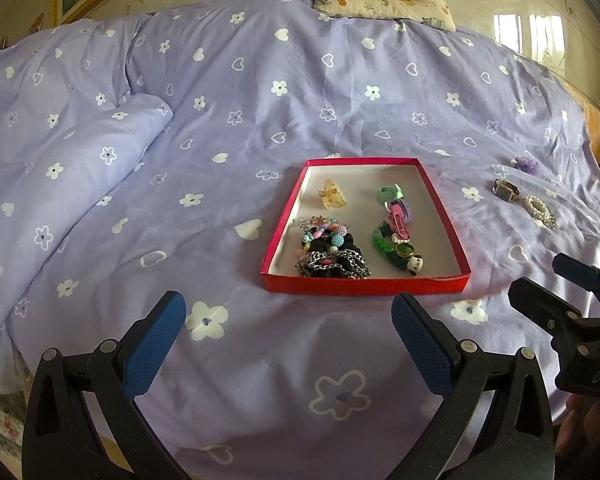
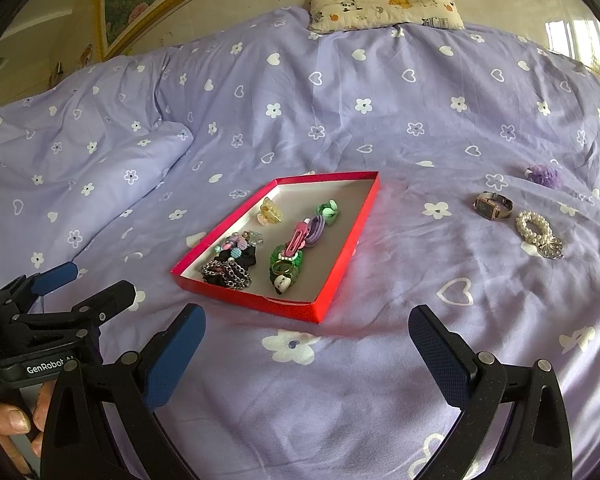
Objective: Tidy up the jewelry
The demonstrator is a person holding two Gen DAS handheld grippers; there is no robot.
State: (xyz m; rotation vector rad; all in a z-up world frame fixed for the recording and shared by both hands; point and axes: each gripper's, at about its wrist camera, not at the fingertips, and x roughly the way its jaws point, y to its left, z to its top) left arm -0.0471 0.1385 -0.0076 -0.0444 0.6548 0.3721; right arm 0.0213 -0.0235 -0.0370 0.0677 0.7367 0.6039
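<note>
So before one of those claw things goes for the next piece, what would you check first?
1. Right gripper jaws spread and holding nothing: ok.
2. Left gripper jaws spread and holding nothing: ok.
3. Pieces left outside the red tray: not ok; the watch, pearl bracelet and purple item lie on the bedspread.
4. Free floor in the tray: ok, bare along its right side.
5. Path from right gripper to watch clear: ok.
6. Whether the brooch-like piece is joined to the bracelet: cannot tell.
</note>
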